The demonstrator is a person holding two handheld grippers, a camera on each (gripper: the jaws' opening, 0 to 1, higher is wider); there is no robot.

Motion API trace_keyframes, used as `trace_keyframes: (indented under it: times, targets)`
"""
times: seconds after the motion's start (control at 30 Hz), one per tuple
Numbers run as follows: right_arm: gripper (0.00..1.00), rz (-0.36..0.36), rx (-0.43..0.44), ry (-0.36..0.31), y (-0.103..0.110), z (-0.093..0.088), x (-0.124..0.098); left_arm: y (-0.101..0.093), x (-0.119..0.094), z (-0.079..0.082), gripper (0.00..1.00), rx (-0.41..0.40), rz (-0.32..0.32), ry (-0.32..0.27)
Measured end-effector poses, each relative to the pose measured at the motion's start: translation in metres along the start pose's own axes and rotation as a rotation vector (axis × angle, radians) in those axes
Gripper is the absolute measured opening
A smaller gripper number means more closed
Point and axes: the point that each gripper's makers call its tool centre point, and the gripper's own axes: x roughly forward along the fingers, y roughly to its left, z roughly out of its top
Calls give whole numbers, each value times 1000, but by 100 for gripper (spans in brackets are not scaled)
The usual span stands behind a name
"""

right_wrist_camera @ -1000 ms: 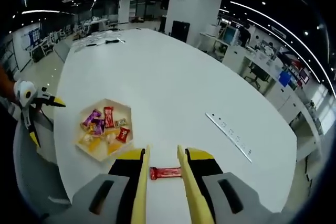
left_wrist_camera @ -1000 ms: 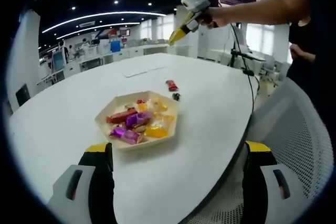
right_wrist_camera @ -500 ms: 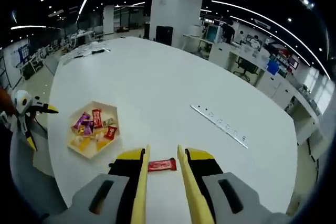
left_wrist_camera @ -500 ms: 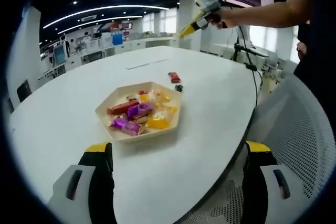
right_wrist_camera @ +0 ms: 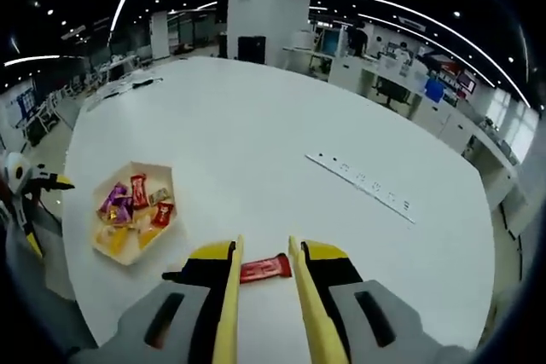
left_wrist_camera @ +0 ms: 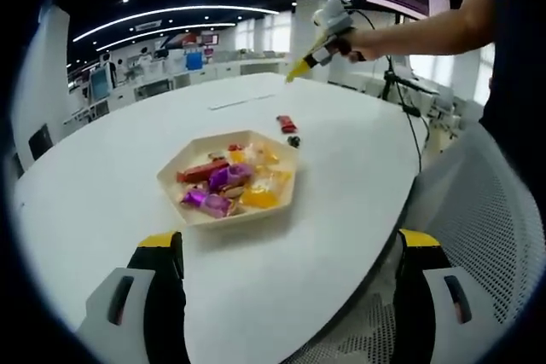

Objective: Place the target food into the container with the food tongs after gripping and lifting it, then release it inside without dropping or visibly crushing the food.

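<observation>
A hexagonal wooden tray on the white table holds several wrapped candies. A red wrapped bar lies on the table just beyond the tray, next to a small dark candy. A hand holds my right gripper in the air above and behind the bar. In the right gripper view the red bar shows far below, through the narrow gap of that gripper; it is not touching the bar. My left gripper is wide open and empty at the near table edge, in front of the tray.
The round white table also carries a long white strip past the bar. A white mesh chair back stands at the table's right edge. Office desks and a tripod stand behind.
In the left gripper view my right gripper has dropped lower and drifted left over the red bar. The bar and tray lie where they were; both cameras shifted a little.
</observation>
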Motion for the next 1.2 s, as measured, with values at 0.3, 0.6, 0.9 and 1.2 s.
trace_keyframes:
  times: [0.3,0.6,0.9,1.2]
  targets:
    - [29,6,59,30,12,-23,24,-2,0,-1,100,-7,-15,4]
    - [29,-45,48,75,23,-42,42,-2,0,-2,100,-11,-20,5]
    - [29,-94,48,82,24,-46,51,-1,0,-5,100,-11,-26,15]
    - [30,-137,44,151,15,-65,53,0,-1,-6,99,-18,-24,18]
